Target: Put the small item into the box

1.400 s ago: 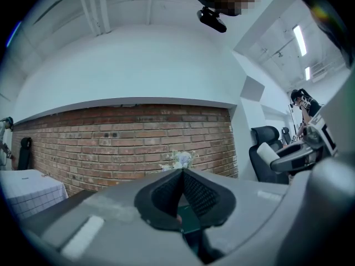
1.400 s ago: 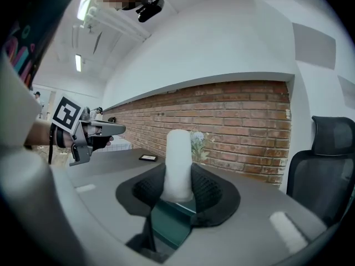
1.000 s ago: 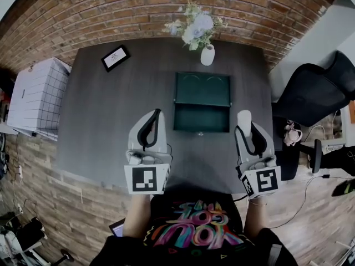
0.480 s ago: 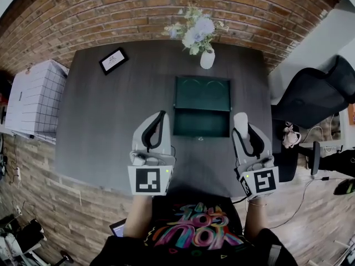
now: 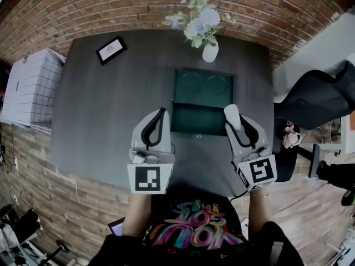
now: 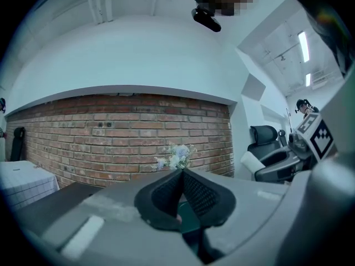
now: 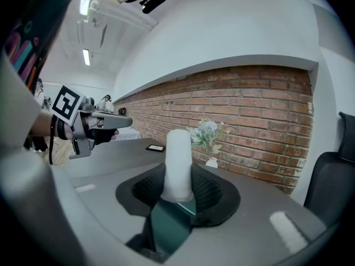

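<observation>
Head view, nearest first: the left gripper [image 5: 160,113] has its jaws pressed together on nothing. The right gripper [image 5: 240,127] clamps a white cylinder [image 5: 232,115] just beside the right edge of the open green box [image 5: 201,121], whose interior is bare. Beyond, a white vase [image 5: 210,52] holds flowers [image 5: 201,22].

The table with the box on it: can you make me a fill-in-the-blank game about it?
The white cylinder is clamped in the jaws of the person's ____ gripper.
The open box on the table is coloured ____.
The white vase behind the box holds ____.
Missing words: right; green; flowers.
</observation>
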